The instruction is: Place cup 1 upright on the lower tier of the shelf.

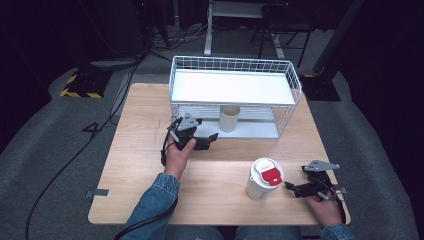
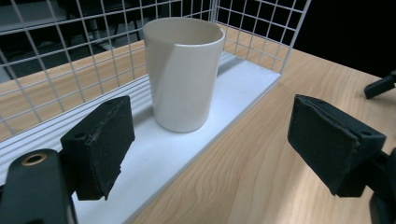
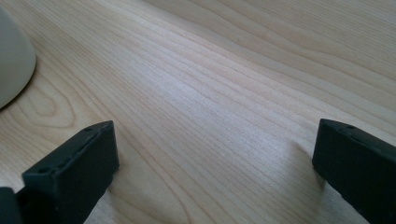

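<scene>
Black pads of my left gripper [image 2: 210,149] stand spread wide, empty, aimed at the cream cup [image 2: 183,70] standing upright on the lower shelf of the wire rack [image 1: 295,80]. It looks light, stiff and smooth (likely slippery), so I'd squeeze mid-wall, gently. Over by the lidded cup [image 1: 264,178], my right gripper [image 3: 215,168] rests spread on the table [image 1: 145,150], empty too.

cup [image 2: 183,70]: plain cream tumbler, no handle, no lid, open top
pose: upright, mouth up, looks empty as far as the rim shows
location: on the white lower shelf [image 2: 243,79] of the wire rack [image 1: 295,80], near its front edge, about mid-width
contact: base flat on shelf, nothing touching its sides
relation: just ahead of the left gripper [image 2: 210,144], between its spread jaws' line, apart from both
</scene>
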